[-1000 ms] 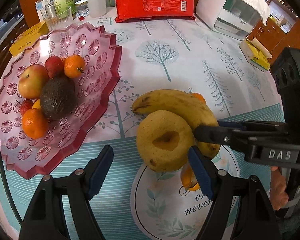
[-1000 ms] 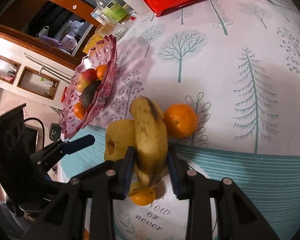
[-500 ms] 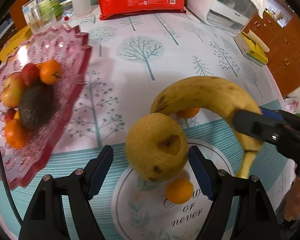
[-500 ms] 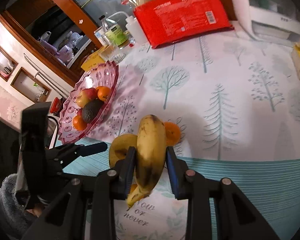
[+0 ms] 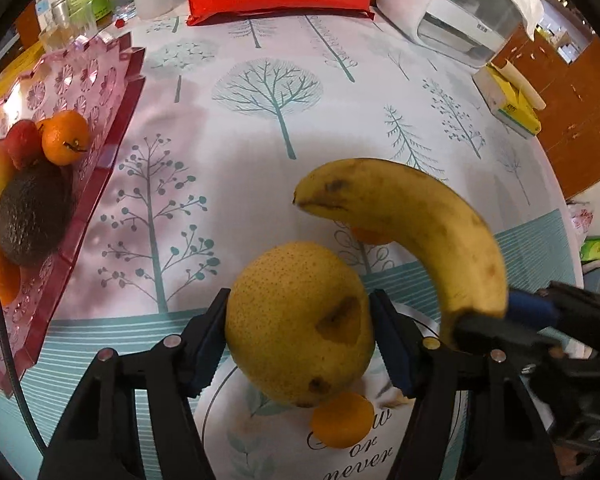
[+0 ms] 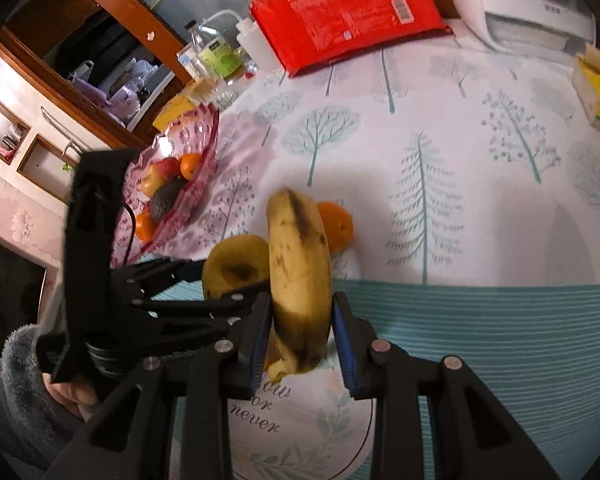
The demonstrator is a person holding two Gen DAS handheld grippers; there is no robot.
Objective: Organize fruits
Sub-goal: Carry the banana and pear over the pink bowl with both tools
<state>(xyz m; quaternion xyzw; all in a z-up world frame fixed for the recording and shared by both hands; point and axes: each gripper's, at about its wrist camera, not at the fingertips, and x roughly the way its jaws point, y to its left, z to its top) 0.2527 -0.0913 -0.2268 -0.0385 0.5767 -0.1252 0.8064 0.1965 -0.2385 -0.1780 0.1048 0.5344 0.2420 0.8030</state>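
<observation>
Right gripper (image 6: 300,344) clamps banana (image 6: 298,276) above tabletop (image 6: 480,200). Left gripper (image 5: 300,344) jaws closing around yellow pear (image 5: 296,324), pads at its sides. Small orange (image 5: 342,420) beneath. Pink fruit tray (image 5: 112,92) far left.

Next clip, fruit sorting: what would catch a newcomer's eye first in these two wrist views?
First, the spotted banana, lifted off the table and clamped between the right tongs in the middle of the view. Next, the big yellow pear sits low in the centre between the left tongs, whose jaws are closing on it. At the left edge is the pink glass dish, holding an avocado, tangerines and an apple.
</observation>
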